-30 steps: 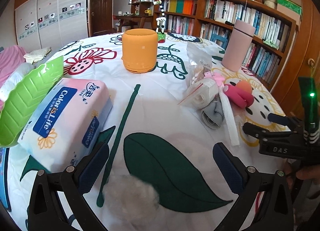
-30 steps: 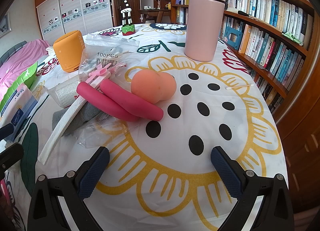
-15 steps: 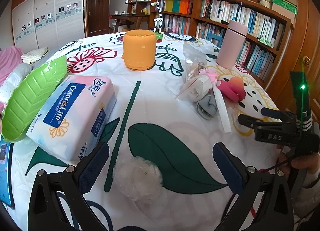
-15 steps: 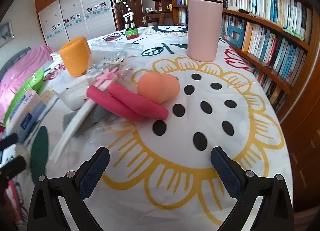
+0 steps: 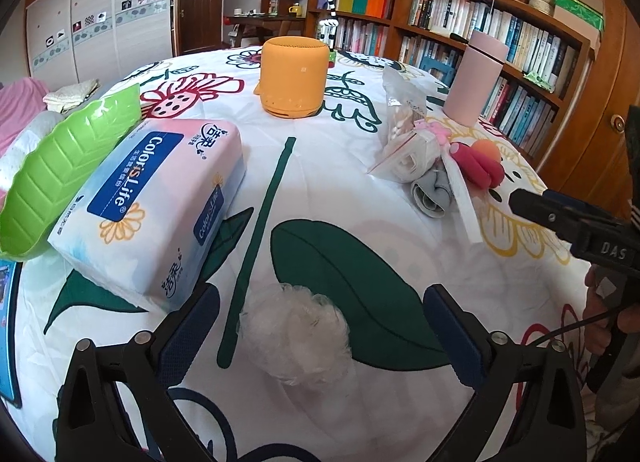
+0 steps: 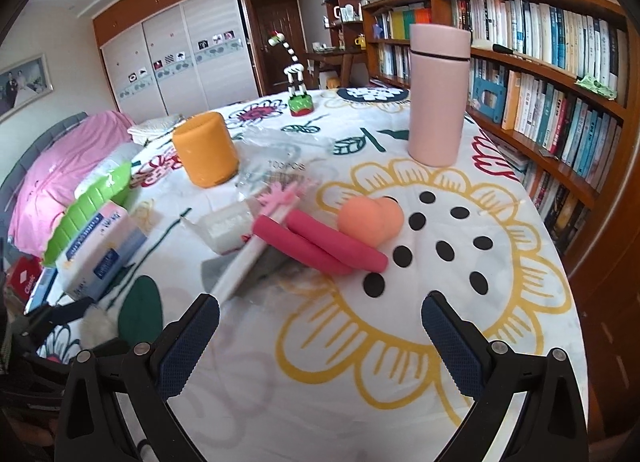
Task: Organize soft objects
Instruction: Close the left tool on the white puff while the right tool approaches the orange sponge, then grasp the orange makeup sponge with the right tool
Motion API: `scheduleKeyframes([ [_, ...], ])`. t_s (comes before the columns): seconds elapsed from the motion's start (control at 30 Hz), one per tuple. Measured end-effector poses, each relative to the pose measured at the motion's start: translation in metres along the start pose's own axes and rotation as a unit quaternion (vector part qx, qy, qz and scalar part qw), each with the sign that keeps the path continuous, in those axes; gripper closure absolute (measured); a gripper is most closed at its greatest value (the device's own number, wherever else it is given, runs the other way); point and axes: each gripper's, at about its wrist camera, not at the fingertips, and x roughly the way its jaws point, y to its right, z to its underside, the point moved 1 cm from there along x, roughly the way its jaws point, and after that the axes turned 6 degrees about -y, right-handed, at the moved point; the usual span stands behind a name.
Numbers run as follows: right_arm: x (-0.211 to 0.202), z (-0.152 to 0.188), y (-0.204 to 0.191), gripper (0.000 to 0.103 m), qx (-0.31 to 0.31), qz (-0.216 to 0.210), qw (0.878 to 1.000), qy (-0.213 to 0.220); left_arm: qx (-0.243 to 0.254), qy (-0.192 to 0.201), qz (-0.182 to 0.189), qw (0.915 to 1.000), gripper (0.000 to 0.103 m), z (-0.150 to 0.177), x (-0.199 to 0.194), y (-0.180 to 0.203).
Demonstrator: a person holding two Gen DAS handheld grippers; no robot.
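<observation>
Left gripper [image 5: 320, 326] spread wide above the flowered tablecloth [image 5: 360, 190], nothing pinched — white cotton tuft [image 5: 294, 336] lay on the cloth between the 2 blue pads [image 5: 192, 330], apart from both. Just ahead and to the left of the claw, tissue pack [image 5: 148, 206] flat on the cloth, its near corner close beside the left pad; green leaf-shaped dish [image 5: 60, 178] leaned against the pack's far side. Further ahead, orange cylinder [image 5: 294, 76] upright. Ahead to the right, clear bag of cotton swabs [image 5: 402, 110], a rolled white bandage [image 5: 408, 160], a grey cloth [image 5: 430, 194] and a white strip [image 5: 464, 198] heaped together, with 2 pink foam rollers [image 5: 478, 168] and a peach sponge [image 5: 486, 150] touching the heap's far edge. Pink flask [image 5: 478, 80] upright beyond them.

Right gripper [image 6: 320, 332] likewise spread, empty, held over the yellow flower print — rollers [image 6: 320, 244] and sponge [image 6: 370, 220] ahead of it, slightly left, well clear of the pads. Seen from the left claw, right gripper [image 5: 532, 204] off to the right side, gripped by a hand [image 5: 604, 314].
</observation>
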Motion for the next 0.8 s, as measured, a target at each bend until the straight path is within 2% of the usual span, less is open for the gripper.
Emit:
scheduleKeyframes([
  [0.17,-0.005,0.001,-0.002,0.002,0.002,-0.009,1.000,0.012,-0.003,-0.004,0.010,0.9999,0.013,0.002,0.000,-0.002],
  [0.37,-0.006,0.002,0.004,0.005,0.007,-0.001,1.000,0.013,-0.011,-0.012,0.019,0.9997,0.032,0.003,0.005,-0.005],
  [0.43,-0.006,0.003,0.007,0.005,0.010,0.004,1.000,0.013,-0.010,-0.010,0.022,0.9997,0.045,0.003,0.004,-0.005],
  [0.53,-0.006,0.003,0.014,0.005,0.015,0.011,1.000,0.014,-0.007,-0.011,0.031,0.9994,0.058,0.002,0.003,-0.004],
  [0.7,-0.005,0.001,0.029,0.009,0.029,0.023,0.999,0.016,0.009,-0.003,0.042,0.9991,0.067,0.001,0.000,0.004],
  [0.8,-0.003,-0.001,0.036,0.010,0.035,0.028,0.999,0.017,0.015,0.003,0.044,0.9989,0.067,-0.002,-0.002,0.008],
])
